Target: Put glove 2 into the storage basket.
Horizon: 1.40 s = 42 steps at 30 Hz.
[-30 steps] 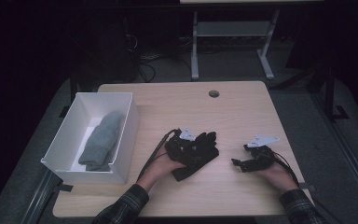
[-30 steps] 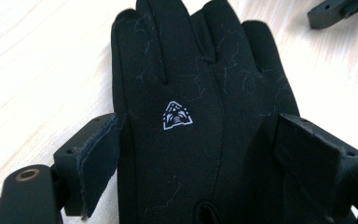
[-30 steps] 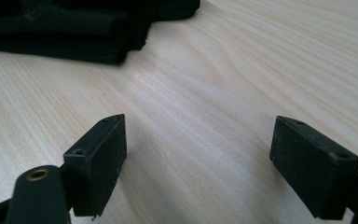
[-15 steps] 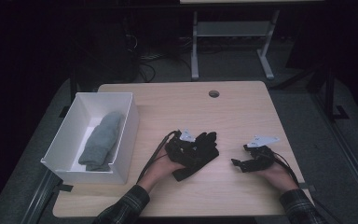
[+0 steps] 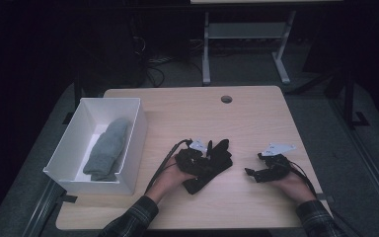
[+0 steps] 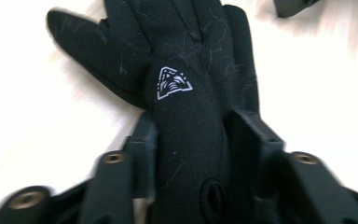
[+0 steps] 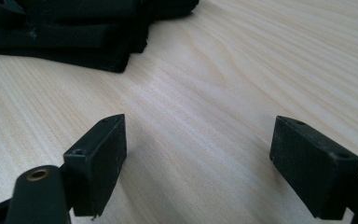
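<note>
The left gripper [image 6: 189, 140] has just been closing its fingers [image 6: 254, 140] onto the black glove [image 6: 186, 79], whose long axis runs straight ahead between them on the tabletop [image 5: 256, 118], while the right gripper [image 7: 198, 158] waits wide open and empty, glove lying ahead and leftward.

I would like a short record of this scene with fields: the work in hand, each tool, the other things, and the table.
work: gripping a black glove that lies on the table
left tool: jaws have just been closing, now pressing both sides of the glove
right tool: open, nothing between the jaws, low over bare wood
white box: at the table's left edge, holds a grey sock
</note>
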### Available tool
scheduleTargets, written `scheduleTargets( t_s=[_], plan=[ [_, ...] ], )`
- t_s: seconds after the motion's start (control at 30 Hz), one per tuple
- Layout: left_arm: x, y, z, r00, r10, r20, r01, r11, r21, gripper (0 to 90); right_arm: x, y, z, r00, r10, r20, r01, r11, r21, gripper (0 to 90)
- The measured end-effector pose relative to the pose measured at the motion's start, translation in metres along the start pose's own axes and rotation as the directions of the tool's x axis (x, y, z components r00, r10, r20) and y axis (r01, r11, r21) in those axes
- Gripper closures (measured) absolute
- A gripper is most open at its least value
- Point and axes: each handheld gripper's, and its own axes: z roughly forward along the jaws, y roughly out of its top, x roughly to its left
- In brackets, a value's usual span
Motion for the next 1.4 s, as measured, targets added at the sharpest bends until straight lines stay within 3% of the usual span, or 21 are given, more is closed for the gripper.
scheduleTargets(
  t_s=[0.13, 0.2, 0.4, 0.8, 1.17, 1.4],
  plan=[
    [0.001, 0.002, -0.003, 0.9987, -0.048, 0.018, 0.048, 0.9989, 0.000, 65.3, 0.000, 0.000, 0.000, 1.0000, 0.000, -0.001, 0.000, 1.000, 0.000, 18.6],
    [0.000, 0.004, -0.006, 0.9993, -0.033, 0.015, 0.033, 0.9993, 0.020, 66.2, 0.000, 0.000, 0.000, 1.0000, -0.001, -0.001, 0.001, 1.000, 0.000, 18.5],
    [-0.004, 0.014, -0.021, 0.9981, -0.059, 0.015, 0.059, 0.9982, 0.003, 67.0, 0.000, 0.000, 0.000, 1.0000, 0.000, -0.002, 0.000, 1.000, 0.001, 17.7],
    [0.003, 0.040, -0.077, 0.9923, -0.118, -0.038, 0.116, 0.9925, -0.039, 67.0, 0.001, 0.000, 0.001, 1.0000, 0.001, -0.001, -0.001, 1.000, 0.000, 14.8],
    [0.016, 0.057, -0.137, 0.9897, -0.112, -0.089, 0.108, 0.9932, -0.042, 67.0, 0.000, 0.000, 0.001, 1.0000, 0.002, 0.002, -0.002, 1.000, 0.004, 14.3],
    [0.025, 0.059, -0.170, 0.9832, -0.140, -0.118, 0.132, 0.9887, -0.071, 67.0, 0.001, 0.000, 0.001, 1.0000, 0.004, 0.002, -0.004, 1.000, 0.003, 14.4]
  ],
)
